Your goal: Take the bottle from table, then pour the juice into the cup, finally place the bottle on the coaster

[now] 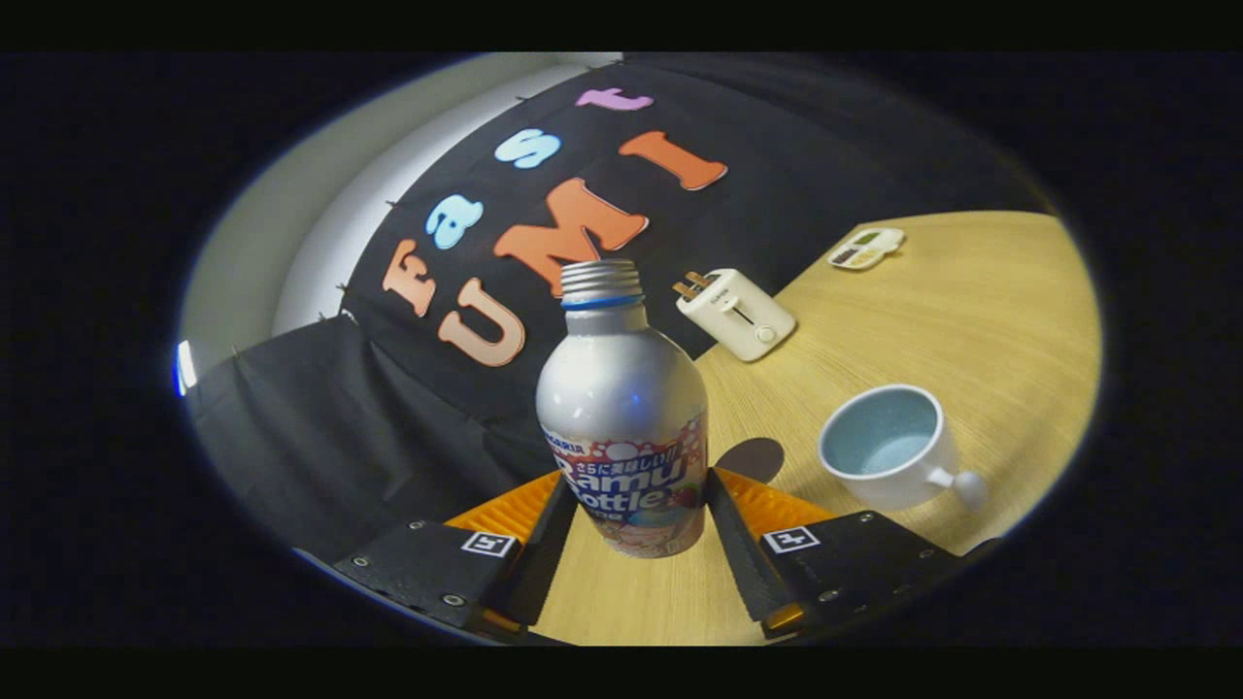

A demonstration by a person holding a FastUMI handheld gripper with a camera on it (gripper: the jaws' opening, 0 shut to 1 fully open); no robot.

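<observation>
A silver aluminium bottle (623, 408) with a printed label and a bare threaded neck stands between my fingers. My gripper (638, 481) is shut on it, the left finger (540, 549) and the right finger (740, 544) pressing on the label at its lower part. The whole view is tilted, and the bottle's shadow falls on the wooden table (971, 320) just to its right. A white cup (889, 449) with a pale blue inside sits on the table to the right of the bottle, a little beyond the right finger, its handle pointing right. I cannot see any liquid in the cup.
A cream toaster (736, 314) with two slices in it stands beyond the bottle near the cloth wall. Farther back on the table lies a small flat white tray (866, 248). The table's edge runs along the wall behind the bottle.
</observation>
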